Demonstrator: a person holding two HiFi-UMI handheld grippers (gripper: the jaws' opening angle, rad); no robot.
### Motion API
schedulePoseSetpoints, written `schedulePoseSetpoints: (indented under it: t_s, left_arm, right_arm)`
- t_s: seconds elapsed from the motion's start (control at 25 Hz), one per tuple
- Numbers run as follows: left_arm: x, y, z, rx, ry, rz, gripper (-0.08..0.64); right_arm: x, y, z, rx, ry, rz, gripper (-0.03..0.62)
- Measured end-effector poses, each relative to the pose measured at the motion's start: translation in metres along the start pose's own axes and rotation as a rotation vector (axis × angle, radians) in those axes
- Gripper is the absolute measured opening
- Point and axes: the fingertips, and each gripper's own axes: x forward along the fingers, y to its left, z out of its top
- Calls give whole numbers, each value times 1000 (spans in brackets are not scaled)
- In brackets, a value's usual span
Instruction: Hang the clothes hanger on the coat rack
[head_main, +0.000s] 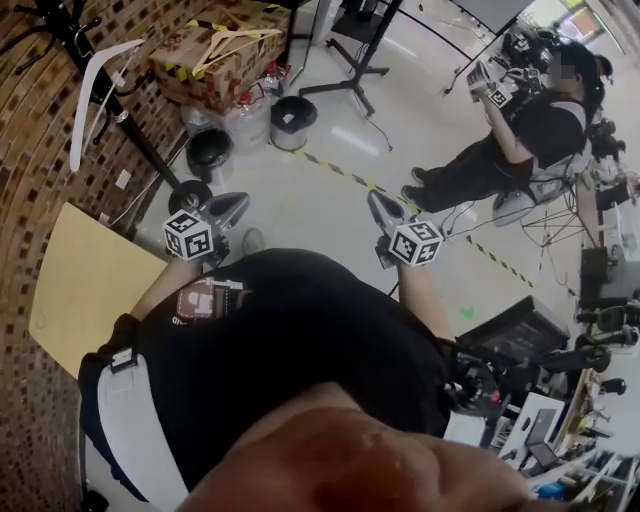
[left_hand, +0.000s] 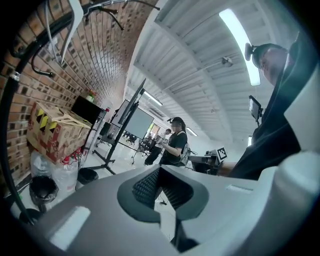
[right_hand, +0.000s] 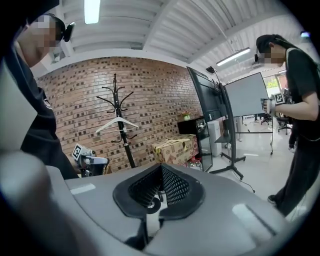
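The white clothes hanger hangs by its hook from an upper arm of the black coat rack, which stands on the floor close against the brick wall. Hooked up there it swings clear of the pole, so for this hanger the task looks done. A second, pale hanger lies flat on top of the cardboard box on the floor just beside the rack, probably left there as a spare within easy reach. Neither tool carries anything. The left tool has its jaws pressed together with nothing between them, and the right tool is closed the same way on empty air. Both are held out in front of the person's chest, apart from each other and well apart from the rack. That reads as a neutral carrying pose, not a reach for either hanger. Another person across the floor holds a separate pair of grippers and appears to have no part in this.
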Motion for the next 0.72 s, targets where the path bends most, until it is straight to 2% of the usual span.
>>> schedulePoseSetpoints:
  t_s: [0.2, 0.44, 0.56, 0.72]
  left_arm:
    - [54, 75, 44, 23, -19, -47, 0]
    - [116, 160, 90, 44, 46, -97, 0]
    - [144, 190, 112, 49, 62, -95, 0]
    - [176, 220, 128, 49, 62, -64, 0]
  right_arm:
    - [79, -38, 42, -34, 6, -9, 14]
    - [161, -89, 86, -5, -24, -36, 14]
    - [197, -120, 105, 39, -38, -43, 14]
    - [231, -162, 123, 32, -22, -23, 14]
